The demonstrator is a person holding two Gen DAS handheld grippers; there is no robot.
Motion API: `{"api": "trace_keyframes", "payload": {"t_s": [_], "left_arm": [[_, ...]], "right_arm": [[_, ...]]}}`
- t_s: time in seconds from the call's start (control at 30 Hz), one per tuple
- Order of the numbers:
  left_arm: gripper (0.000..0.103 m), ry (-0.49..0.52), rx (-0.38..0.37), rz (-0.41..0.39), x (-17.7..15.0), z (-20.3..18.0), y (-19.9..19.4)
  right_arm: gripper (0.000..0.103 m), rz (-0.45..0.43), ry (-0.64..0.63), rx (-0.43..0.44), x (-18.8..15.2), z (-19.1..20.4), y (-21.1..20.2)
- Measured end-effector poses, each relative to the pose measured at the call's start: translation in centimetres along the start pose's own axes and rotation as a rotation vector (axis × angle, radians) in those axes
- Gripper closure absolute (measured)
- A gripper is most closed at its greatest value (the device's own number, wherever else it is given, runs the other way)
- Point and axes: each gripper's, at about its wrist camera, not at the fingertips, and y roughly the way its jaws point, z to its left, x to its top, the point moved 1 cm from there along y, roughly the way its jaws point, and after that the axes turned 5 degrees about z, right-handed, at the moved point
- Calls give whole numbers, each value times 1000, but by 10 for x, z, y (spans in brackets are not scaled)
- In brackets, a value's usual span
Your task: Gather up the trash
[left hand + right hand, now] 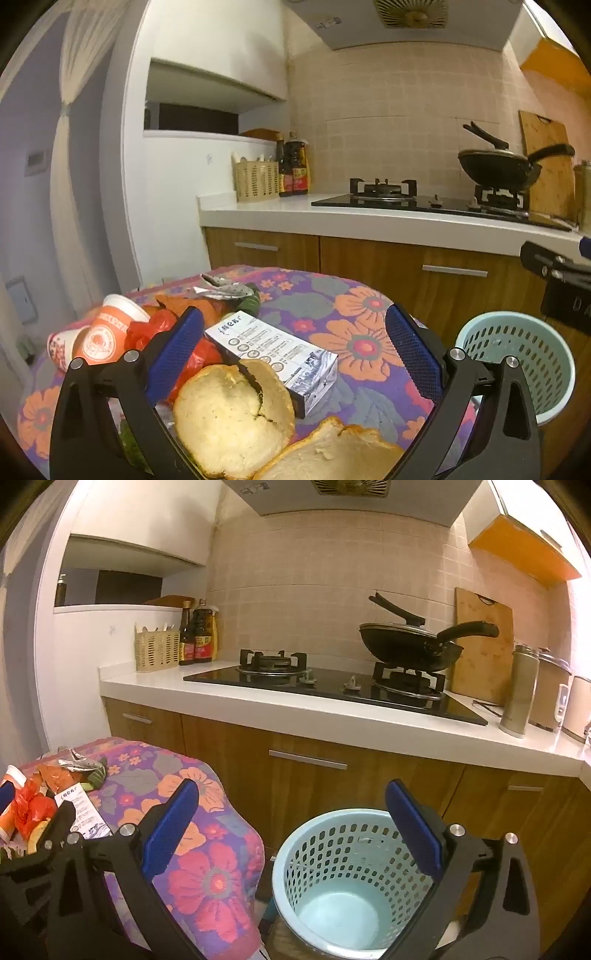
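Right up close, peel halves and a small carton are framed by the left gripper, spread wide, nothing gripped. Paper cups sit further left on the floral cloth. Over the blue basket, the right gripper is spread wide too.

The left wrist camera looks slightly downward, close over a flowered table strewn with trash, toward the kitchen counter. The right wrist camera, just alongside, tilts down over a basket. Both views share table, basket, stove and counter.
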Motion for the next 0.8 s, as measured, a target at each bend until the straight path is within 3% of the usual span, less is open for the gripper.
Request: {"api": "trace_keyframes", "payload": {"t_s": [0.23,0.33,0.8], "left_arm": [[8,6,-20,4,-4,-16,7],[8,11,7,9,0,-8,6],[8,-65,-38,42,-2,10,8]], "right_arm": [[7,8,1,-9,-2,-5,0],[7,8,2,-11,-3,-5,0],[7,11,-3,-11,-6,-4,0]]}}
